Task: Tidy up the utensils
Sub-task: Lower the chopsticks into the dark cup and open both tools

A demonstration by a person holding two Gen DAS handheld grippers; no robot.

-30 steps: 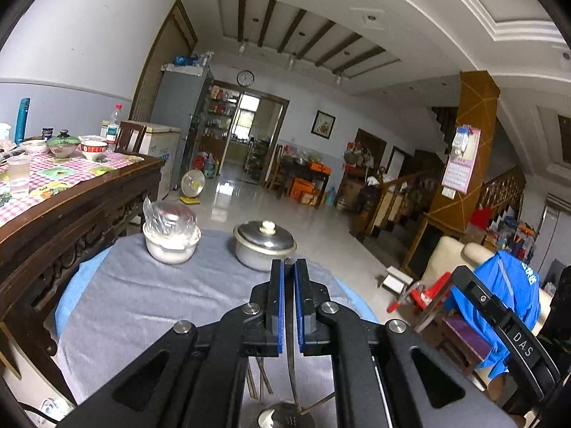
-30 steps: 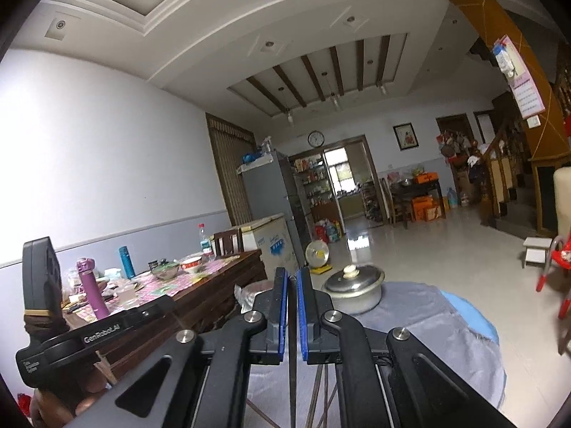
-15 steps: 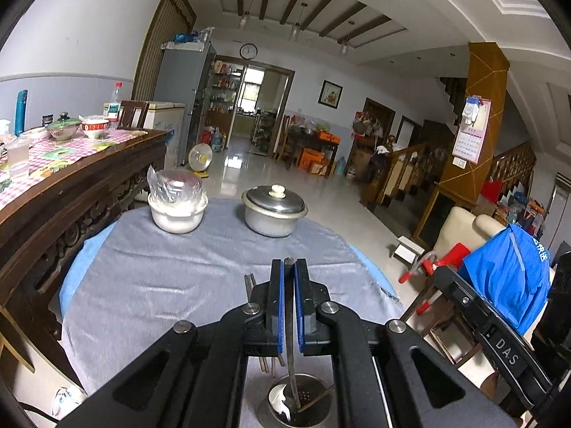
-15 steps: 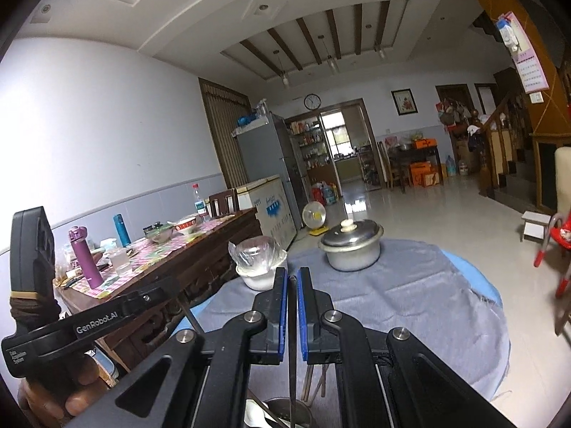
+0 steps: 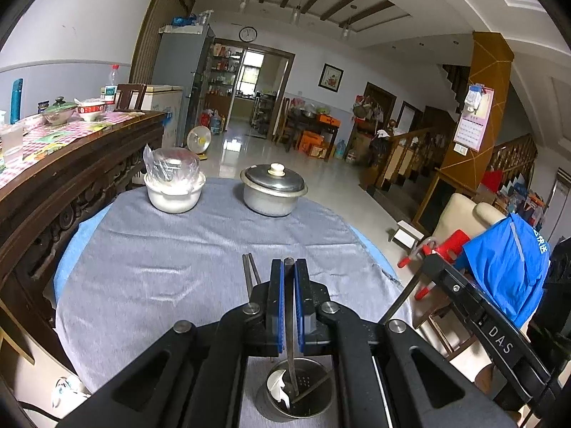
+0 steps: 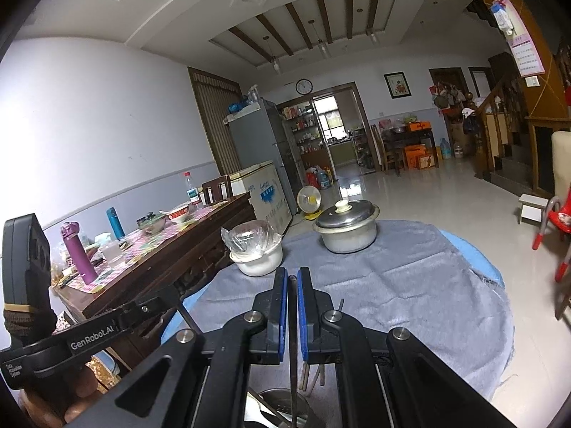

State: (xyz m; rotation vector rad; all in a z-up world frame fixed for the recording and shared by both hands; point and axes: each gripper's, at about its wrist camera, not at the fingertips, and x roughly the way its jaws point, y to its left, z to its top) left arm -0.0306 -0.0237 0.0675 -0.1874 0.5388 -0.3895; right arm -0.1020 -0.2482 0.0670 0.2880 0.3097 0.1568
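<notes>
Grey-clothed bench (image 5: 171, 285); steel holder (image 5: 299, 390) at lower centre. Left gripper (image 5: 288, 306) and right gripper (image 6: 292, 315) each pinch a thin utensil. We judge: lower vertically, release inside the rim.

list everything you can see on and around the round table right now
table cloth: 1, grey over blue, covering round table
lidded pot: 1, silver, far side of table
bowl: 1, white, plastic-wrapped, left of pot
utensil holder: 1, metal cup, near edge, holding a white spoon and sticks
chopsticks: 1 pair, dark, lying left of the left gripper's tip
wooden sideboard: 1, dark brown, left of table
left gripper: black with blue pads, shut on a thin utensil above the holder
right gripper: same, shut on a thin utensil
</notes>
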